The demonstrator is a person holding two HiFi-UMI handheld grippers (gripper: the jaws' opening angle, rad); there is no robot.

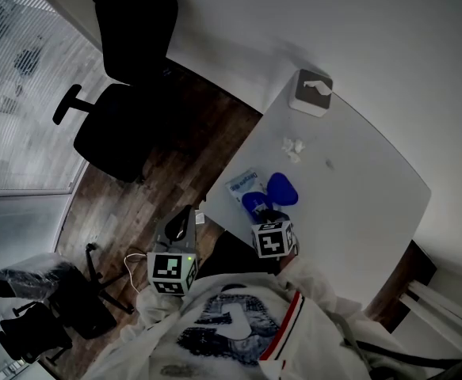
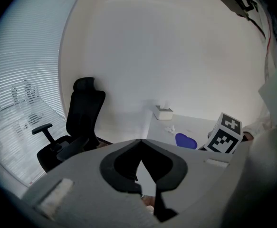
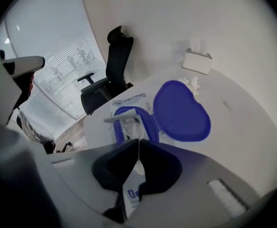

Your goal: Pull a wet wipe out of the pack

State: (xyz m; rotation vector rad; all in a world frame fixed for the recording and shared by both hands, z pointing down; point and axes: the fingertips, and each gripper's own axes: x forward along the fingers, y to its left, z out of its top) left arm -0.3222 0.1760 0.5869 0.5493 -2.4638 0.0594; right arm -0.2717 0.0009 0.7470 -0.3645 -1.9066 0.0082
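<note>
The wet wipe pack (image 1: 242,185) lies at the near left of the white table (image 1: 357,188), its blue lid (image 1: 283,188) flipped open. In the right gripper view the blue-rimmed opening of the pack (image 3: 128,120) shows a white wipe (image 3: 132,127) sticking up. My right gripper (image 3: 139,140) points steeply down over that opening, jaws shut on the wipe's tip. In the head view the right gripper (image 1: 262,212) sits right over the pack. My left gripper (image 1: 183,222) hangs off the table's near left edge, over the floor; its jaws are shut and empty (image 2: 140,141).
A white tissue box (image 1: 311,92) stands at the table's far corner, with crumpled wipes (image 1: 294,147) between it and the pack. A black office chair (image 1: 124,93) stands on the wood floor left of the table. A person's white top fills the bottom of the head view.
</note>
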